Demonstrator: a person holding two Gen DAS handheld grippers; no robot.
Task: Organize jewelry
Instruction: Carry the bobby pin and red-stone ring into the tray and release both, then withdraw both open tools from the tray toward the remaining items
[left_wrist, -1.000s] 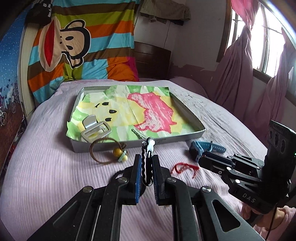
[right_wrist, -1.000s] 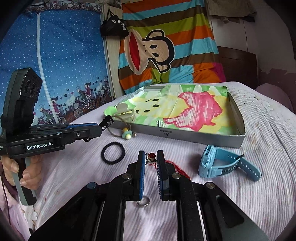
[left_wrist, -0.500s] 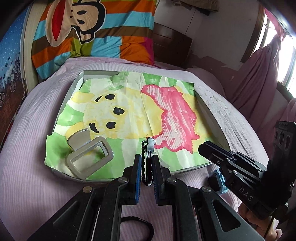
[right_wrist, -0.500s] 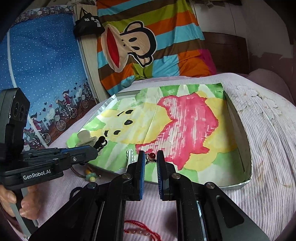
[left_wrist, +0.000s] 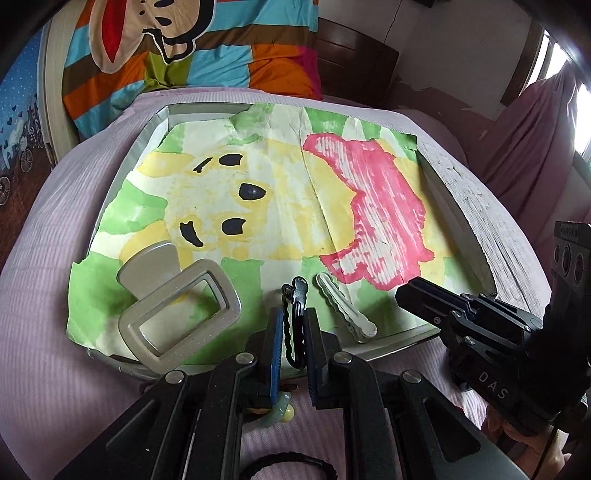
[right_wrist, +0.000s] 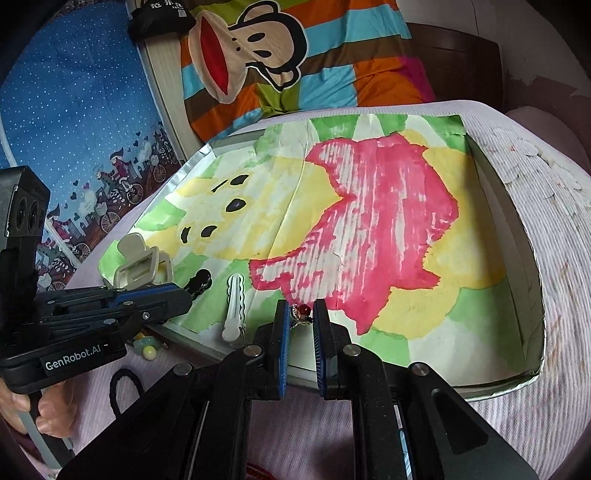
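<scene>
Pink ribbed bedding covers the bed (left_wrist: 44, 258), and on it sits a shallow grey tray (left_wrist: 458, 236) lined with a painted paper in yellow, green and pink. A second ago both tongs were short of the tray, above the bedspread; now both hang over its near edge, so the carrying part looks done and the setting-down is what remains.

The left tongs (left_wrist: 293, 332) are clamped on a black hair clip (left_wrist: 297, 299). Its long axis runs along the fingers, away from the camera and towards the tray's far side, with its rounded end sticking out past the tips above the green paper.

The right tongs (right_wrist: 300, 325) are pinched nearly together on a small red-beaded piece (right_wrist: 301, 314); it is too small to tell which way it lies.

Already in the tray are a beige claw clip (left_wrist: 173, 302) at the near left corner and a white wavy clip (left_wrist: 345, 312), which lies beside the black clip with its long axis slanting from the near edge towards the tray's middle. A black hair tie (right_wrist: 123, 387) and a yellow-green bead charm (right_wrist: 146, 347) lie on the bedding outside the tray, so more trips seem likely.
</scene>
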